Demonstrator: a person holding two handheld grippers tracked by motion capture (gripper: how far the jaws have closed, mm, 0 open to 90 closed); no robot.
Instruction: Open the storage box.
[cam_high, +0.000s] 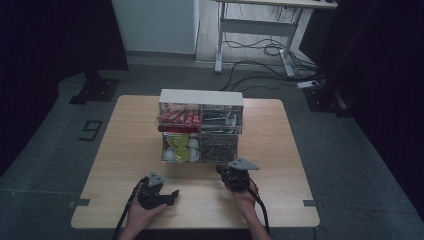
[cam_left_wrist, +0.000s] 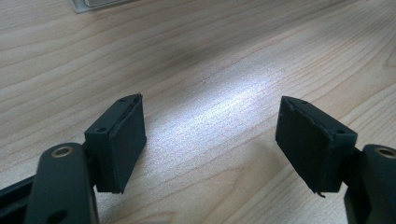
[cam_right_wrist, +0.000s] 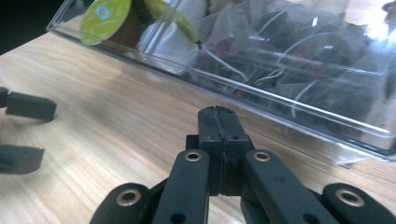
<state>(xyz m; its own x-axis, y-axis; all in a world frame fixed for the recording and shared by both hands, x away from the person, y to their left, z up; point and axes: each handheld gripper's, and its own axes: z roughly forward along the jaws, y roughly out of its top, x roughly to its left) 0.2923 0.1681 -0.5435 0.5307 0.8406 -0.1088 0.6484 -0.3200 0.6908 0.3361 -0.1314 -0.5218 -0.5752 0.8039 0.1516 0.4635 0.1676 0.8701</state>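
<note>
We bring our clenched right gripper (cam_right_wrist: 218, 122) up to the clear organizer's (cam_high: 201, 131) lower right drawer (cam_right_wrist: 299, 88); left gripper (cam_left_wrist: 210, 140) rests released on the desk (cam_high: 125, 150). Next: open, then grip the drawer front.

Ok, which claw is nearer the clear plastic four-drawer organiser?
Right. The right claw sits just before the clear plastic four-drawer organiser, lower right drawer; the left claw is farther back.

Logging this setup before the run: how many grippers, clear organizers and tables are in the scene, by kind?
Grippers: 2, left gripper open, right gripper shut
Clear organizer: 1
Wooden table: 1
Total: 4
</note>
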